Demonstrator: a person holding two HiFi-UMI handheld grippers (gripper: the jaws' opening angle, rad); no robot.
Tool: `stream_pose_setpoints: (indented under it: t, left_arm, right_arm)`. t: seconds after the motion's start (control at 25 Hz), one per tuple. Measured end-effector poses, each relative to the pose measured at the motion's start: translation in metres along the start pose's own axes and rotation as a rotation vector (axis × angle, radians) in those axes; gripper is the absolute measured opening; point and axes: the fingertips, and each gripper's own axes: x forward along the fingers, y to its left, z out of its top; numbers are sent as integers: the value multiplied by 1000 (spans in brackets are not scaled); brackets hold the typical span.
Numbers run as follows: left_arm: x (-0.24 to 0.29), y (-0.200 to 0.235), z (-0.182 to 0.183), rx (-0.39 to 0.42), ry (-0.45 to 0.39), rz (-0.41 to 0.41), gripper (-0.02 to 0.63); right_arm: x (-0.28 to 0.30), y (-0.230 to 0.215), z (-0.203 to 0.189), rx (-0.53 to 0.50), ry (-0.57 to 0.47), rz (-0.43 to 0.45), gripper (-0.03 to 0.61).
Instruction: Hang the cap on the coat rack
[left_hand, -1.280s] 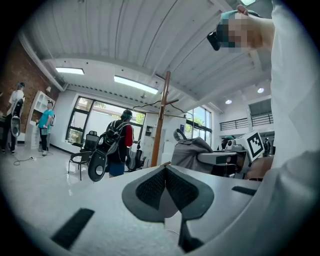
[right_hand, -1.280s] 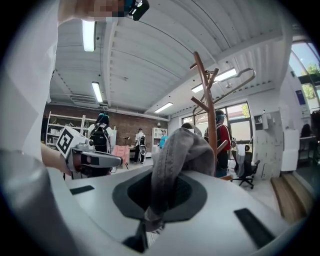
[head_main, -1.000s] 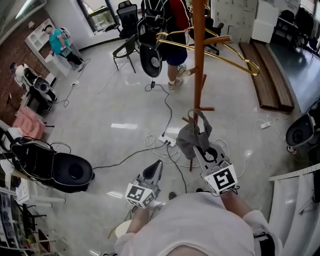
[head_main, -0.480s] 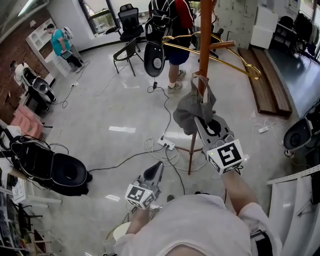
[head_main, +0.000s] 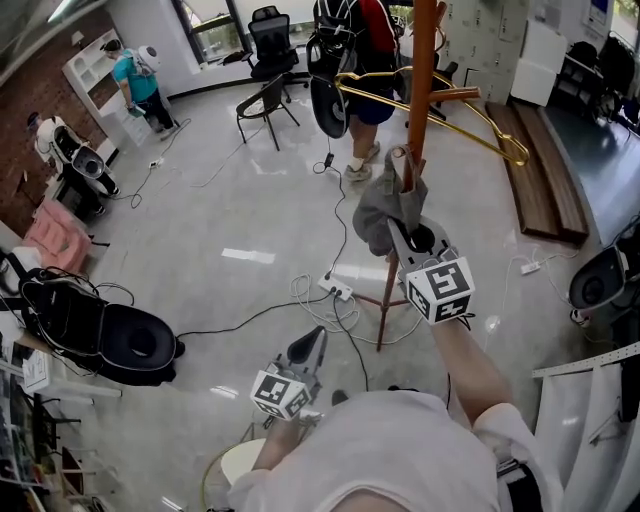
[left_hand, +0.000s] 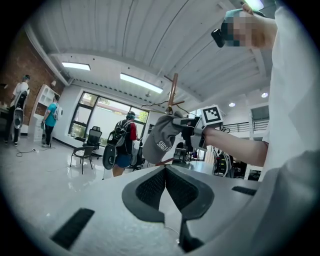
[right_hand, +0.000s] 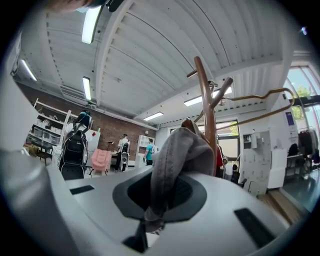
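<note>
A grey cap (head_main: 383, 207) hangs from my right gripper (head_main: 407, 228), which is shut on its fabric and held up against the orange wooden coat rack (head_main: 421, 90). The cap's top edge (head_main: 402, 155) lies right beside the pole; I cannot tell whether it rests on a peg. In the right gripper view the cap (right_hand: 181, 150) drapes over the closed jaws, with the rack pole (right_hand: 206, 102) just behind it. My left gripper (head_main: 314, 338) is low at my waist, shut and empty. In the left gripper view the cap (left_hand: 164, 137) shows ahead, beyond my left gripper (left_hand: 165, 172).
Gold hanger rails (head_main: 470, 105) stick out from the rack. A power strip (head_main: 335, 286) and cables lie on the floor by its base. A black round device (head_main: 140, 345) sits at the left. A person with a backpack (head_main: 352, 40) and a chair (head_main: 266, 98) are beyond.
My right gripper has lifted the cap from low by the rack's base up against the pole. The left gripper has hardly moved.
</note>
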Motion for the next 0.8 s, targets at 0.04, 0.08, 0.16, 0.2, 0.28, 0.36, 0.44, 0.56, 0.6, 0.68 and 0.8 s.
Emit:
stream_pose_setpoints:
  t: [0.04,0.08,0.16,0.2,0.28,0.36,0.44,0.56,0.6,0.68,0.8]
  left_arm:
    - [-1,0,-1,-2,0,3,9]
    - [-1,-1,-2,-3,0,5,9]
    - [-1,-2,-4,-5,-1,9,9]
    - [-1,-3,-5,-5,0,11,9]
    - [0,-4,-5,-3,-1,19,9]
    - [-1,-2,-3,0,-4,36,9]
    - [-2,1,-1,-4,-8,53,9]
    - [-3,2,0,-11,-11,61,9]
    - [-2,1,0,-9,-10,61,9]
    - [-1,0,-2,-6,-8,62,9]
    - [0,-1,-3,-4,-6,58,9]
  right_arm:
    - [2,-2,-2,-1,4,-9,23]
    - [4,-5,-5,1,9,-18,23]
    - [7,-13,-11,10,23,-33,23]
    - [9,-18,-14,16,30,-39,23]
    - [12,-26,-20,26,46,-51,23]
    - [15,-31,-25,29,59,-58,23]
    - [18,-35,-28,26,70,-61,23]
    - [18,-38,-33,23,74,-65,23]
    - [18,-38,-34,20,74,-66,23]
    - [18,-39,-36,12,75,-69,23]
    - [19,-38,-37,9,75,-69,23]
